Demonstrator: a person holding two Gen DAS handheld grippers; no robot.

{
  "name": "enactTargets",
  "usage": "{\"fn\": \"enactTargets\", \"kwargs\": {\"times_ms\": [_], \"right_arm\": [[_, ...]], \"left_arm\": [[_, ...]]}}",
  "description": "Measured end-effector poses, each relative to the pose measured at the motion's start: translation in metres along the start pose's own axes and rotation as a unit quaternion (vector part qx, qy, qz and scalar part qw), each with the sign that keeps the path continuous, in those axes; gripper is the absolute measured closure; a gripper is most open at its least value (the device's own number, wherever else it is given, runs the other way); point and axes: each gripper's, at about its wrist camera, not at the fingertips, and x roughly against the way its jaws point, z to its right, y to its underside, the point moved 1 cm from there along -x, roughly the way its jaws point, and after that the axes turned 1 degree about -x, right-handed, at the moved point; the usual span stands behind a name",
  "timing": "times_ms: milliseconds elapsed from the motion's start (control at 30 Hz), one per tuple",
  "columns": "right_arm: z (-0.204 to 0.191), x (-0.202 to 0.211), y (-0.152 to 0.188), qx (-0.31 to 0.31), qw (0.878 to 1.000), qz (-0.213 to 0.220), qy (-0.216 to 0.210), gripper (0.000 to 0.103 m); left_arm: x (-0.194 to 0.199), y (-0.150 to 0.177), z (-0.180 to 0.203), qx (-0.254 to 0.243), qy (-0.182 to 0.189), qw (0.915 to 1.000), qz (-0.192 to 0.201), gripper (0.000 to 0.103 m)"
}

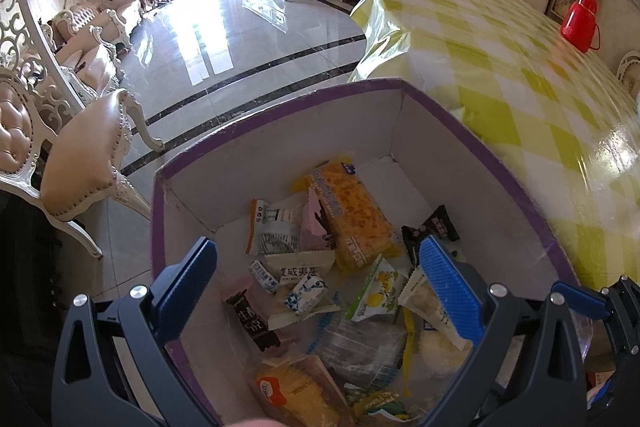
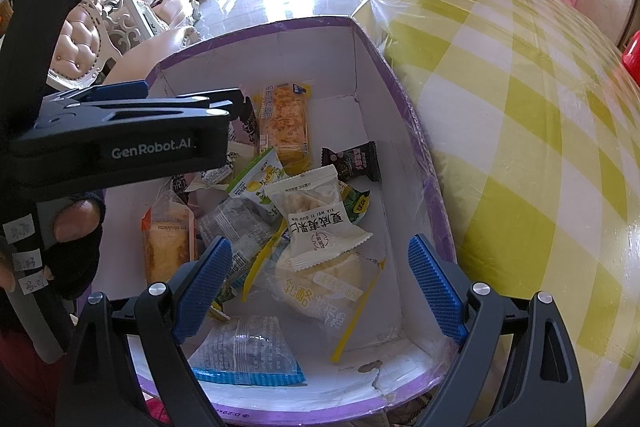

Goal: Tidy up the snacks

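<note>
A white cardboard box with a purple rim (image 1: 280,95) (image 2: 256,27) stands at the table's edge and holds several wrapped snacks. Among them are an orange cake pack (image 1: 352,211) (image 2: 284,123), a black candy (image 1: 432,227) (image 2: 352,159) and a white packet with printed characters (image 2: 316,219). My left gripper (image 1: 320,287) hangs open over the box's near left part, its blue pads wide apart with nothing pressed between them. My right gripper (image 2: 320,287) is open above the near end of the box, over a pale bun pack (image 2: 320,287). The left gripper (image 2: 236,103) shows side-on at the left in the right wrist view.
The table under a yellow-and-white check cloth (image 1: 520,87) (image 2: 520,107) stretches to the right of the box. A red jug (image 1: 580,23) stands at its far side. A padded chair (image 1: 80,167) is left of the box, over glossy floor. A gloved hand (image 2: 76,239) holds the left gripper.
</note>
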Motion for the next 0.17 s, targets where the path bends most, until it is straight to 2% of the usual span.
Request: {"fn": "enactTargets", "kwargs": {"times_ms": [167], "right_arm": [[0.0000,0.0001,0.0000,0.000,1.000,0.000,0.000,0.016]], "left_arm": [[-0.0001,-0.0007,-0.0018,0.005,0.005,1.0000,-0.004,0.001]]}}
